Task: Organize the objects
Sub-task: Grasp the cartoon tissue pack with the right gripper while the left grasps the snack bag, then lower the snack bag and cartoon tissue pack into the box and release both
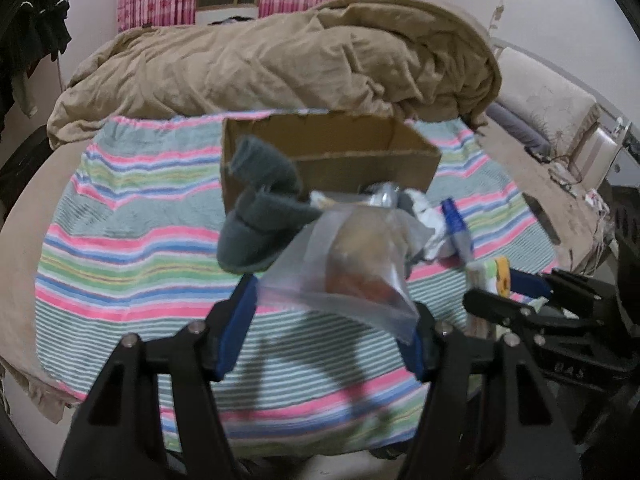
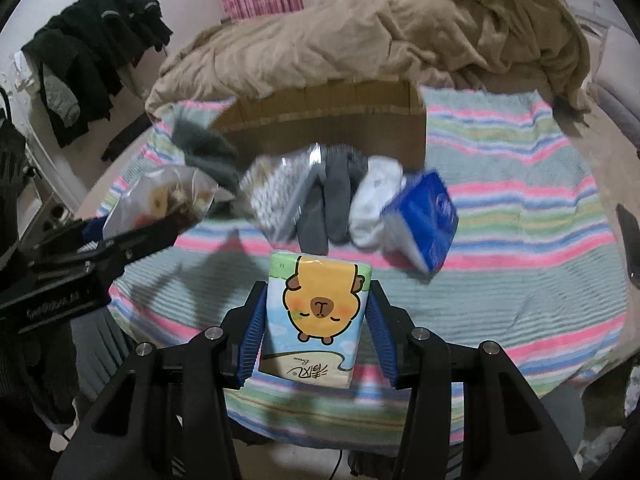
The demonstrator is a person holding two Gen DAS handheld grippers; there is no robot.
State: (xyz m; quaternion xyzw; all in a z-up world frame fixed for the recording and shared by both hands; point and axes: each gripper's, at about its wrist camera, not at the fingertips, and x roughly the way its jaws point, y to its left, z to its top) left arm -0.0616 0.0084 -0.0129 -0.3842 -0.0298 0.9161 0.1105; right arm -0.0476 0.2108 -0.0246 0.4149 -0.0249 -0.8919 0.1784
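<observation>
My right claw point(image 2: 316, 320) grips the tissue pack point(image 2: 316, 312) by its two long sides, so its long axis runs straight ahead, and the cardboard box point(image 2: 332, 120) lies directly beyond it at the upper centre of the frame, with the row of socks and packets between them. My left claw point(image 1: 328, 316) holds a clear plastic bag point(image 1: 352, 260) at the centre of its frame, and the box point(image 1: 340, 152) is just above and behind it, so I judge this claw the nearer one. The pack is pale, with an orange cartoon animal seen upside down.
</observation>
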